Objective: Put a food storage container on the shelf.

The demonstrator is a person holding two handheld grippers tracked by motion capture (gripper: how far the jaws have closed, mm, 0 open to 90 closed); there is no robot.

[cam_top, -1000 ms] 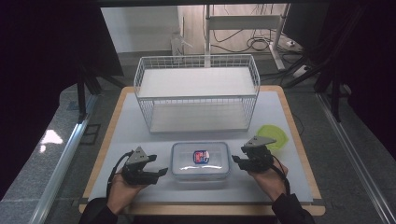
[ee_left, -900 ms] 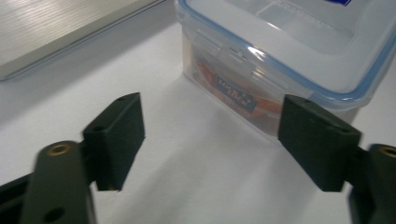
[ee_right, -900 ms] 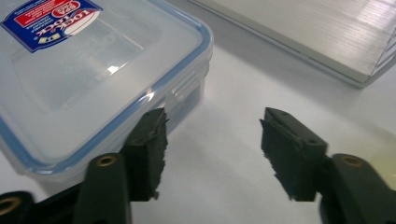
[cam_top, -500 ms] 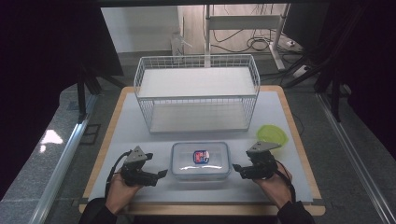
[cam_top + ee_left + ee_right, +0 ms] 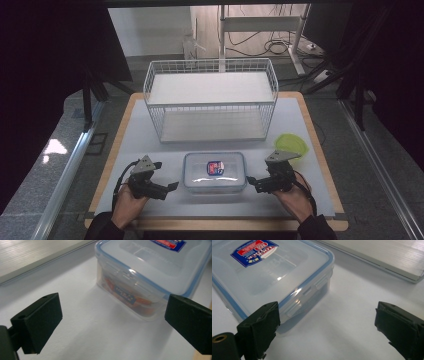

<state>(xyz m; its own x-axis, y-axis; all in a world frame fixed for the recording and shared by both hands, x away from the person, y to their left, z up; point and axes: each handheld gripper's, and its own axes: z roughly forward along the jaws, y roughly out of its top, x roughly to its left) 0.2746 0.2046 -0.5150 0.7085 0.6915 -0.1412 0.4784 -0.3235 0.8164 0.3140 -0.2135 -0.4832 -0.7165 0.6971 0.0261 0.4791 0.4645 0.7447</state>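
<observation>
Beside the box (image 5: pixel 215 171), tongs (image 5: pixel 172 186) seemingly agape.

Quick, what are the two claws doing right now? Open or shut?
Left claw: open, holding nothing, beside the clear plastic box.
Right claw: open, holding nothing, at the box's other side.

Both grippers (image 5: pixel 172 186) (image 5: pixel 251 180) low, jaws apart

Light falls from above onto the white bench (image 5: pixel 300 125), leaving the surroundings in the high view near black. Glare glints on the clear box lid (image 5: pixel 278 278), and the box casts a soft shadow. Both gripper views are soft, the near black jaws blurred.
</observation>
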